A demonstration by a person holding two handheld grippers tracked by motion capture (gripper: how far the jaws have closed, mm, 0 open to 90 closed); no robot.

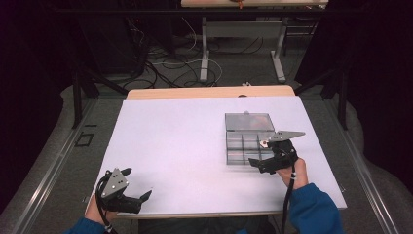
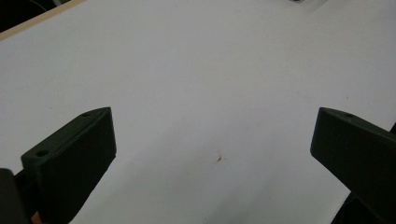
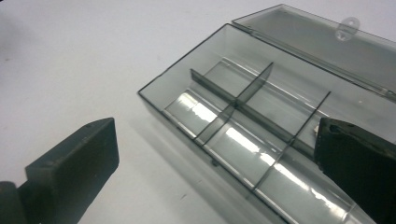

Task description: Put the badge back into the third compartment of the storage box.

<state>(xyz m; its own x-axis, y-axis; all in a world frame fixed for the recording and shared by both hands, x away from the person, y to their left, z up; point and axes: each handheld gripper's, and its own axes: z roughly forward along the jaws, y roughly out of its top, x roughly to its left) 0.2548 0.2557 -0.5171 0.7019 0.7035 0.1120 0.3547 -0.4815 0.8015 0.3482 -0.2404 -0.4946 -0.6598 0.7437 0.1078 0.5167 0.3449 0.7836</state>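
A white table (image 1: 185, 146) is taking up most of the high view, its wooden far edge showing beyond the white sheet. On its right half a smoky, see-through compartment box (image 1: 246, 146) is lying with its lid (image 1: 249, 121) swung fully back and resting flat on the table behind it. In the right gripper view the box (image 3: 243, 126) is showing thin dividers that are splitting it into 2 rows of compartments, and the ones in sight are holding nothing; the lid (image 3: 317, 42) is carrying a small clear latch tab at its far edge.

The right gripper (image 1: 265, 163) is hovering at the near right corner of the box, held in a hand with a blue sleeve. Its jaws are standing wide apart and gripping nothing; in its own view 1 jaw is sitting over the bare table and the other over the near right end of the box.

The left gripper (image 1: 134, 192) is resting near the front left edge of the table, well apart from the box. Its jaws are also spread wide, with just white surface and a tiny dark speck (image 2: 219, 158) between them.
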